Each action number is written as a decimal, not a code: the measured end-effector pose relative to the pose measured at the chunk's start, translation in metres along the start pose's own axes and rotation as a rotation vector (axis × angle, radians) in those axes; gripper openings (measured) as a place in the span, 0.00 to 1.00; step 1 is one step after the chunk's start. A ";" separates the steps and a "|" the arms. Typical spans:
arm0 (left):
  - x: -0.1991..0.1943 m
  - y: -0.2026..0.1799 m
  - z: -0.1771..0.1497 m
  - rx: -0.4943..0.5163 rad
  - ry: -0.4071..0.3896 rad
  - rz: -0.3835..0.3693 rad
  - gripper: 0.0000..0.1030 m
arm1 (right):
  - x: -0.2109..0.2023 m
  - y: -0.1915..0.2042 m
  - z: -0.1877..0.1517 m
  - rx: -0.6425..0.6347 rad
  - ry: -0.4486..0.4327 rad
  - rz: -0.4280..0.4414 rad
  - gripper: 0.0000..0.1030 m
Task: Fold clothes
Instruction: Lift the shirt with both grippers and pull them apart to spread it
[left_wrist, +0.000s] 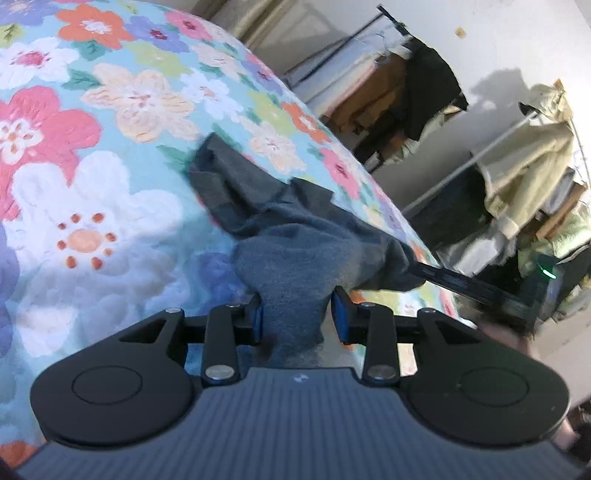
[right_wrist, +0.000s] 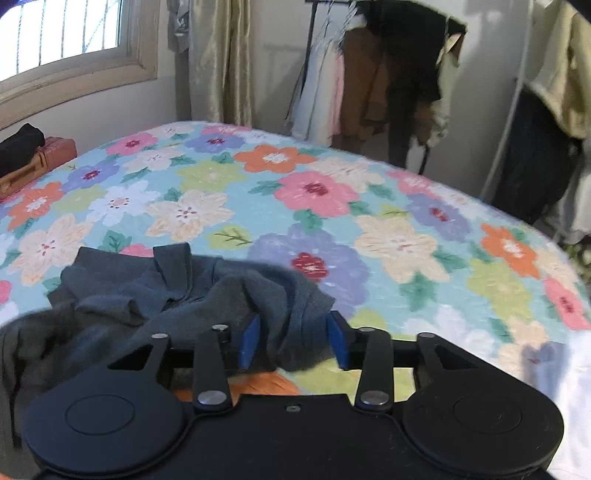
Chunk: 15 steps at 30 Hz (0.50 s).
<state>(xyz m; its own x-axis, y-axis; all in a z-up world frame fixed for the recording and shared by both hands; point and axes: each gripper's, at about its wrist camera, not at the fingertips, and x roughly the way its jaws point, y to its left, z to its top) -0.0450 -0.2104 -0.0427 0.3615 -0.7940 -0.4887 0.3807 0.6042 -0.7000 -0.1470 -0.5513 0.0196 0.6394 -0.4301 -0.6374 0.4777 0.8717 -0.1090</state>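
Bunching over the bed (right_wrist: 332, 206), a grey garment (left_wrist: 291, 254) is gripped by left gripper (left_wrist: 297, 314) and right gripper (right_wrist: 293, 339).

Dark grey garment (right_wrist: 207, 291) on a light-blue bedspread (right_wrist: 369, 229) patterned with multicoloured flowers.

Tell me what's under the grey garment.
The floral quilt lies under the grey garment; whatever the bunched cloth covers is hidden.
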 end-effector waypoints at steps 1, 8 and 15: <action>0.007 0.009 -0.003 -0.032 0.023 0.018 0.30 | -0.007 -0.003 -0.006 0.009 -0.008 -0.006 0.50; 0.026 0.056 -0.009 -0.286 0.141 -0.078 0.14 | -0.027 0.002 -0.060 0.179 0.040 0.259 0.50; 0.024 0.090 -0.031 -0.624 0.238 -0.317 0.14 | -0.050 0.067 -0.091 -0.002 0.004 0.438 0.49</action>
<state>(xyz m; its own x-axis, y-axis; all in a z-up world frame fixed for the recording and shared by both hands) -0.0283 -0.1769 -0.1332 0.0930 -0.9600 -0.2640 -0.1441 0.2493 -0.9576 -0.2018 -0.4499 -0.0251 0.7788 -0.0188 -0.6270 0.1611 0.9720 0.1709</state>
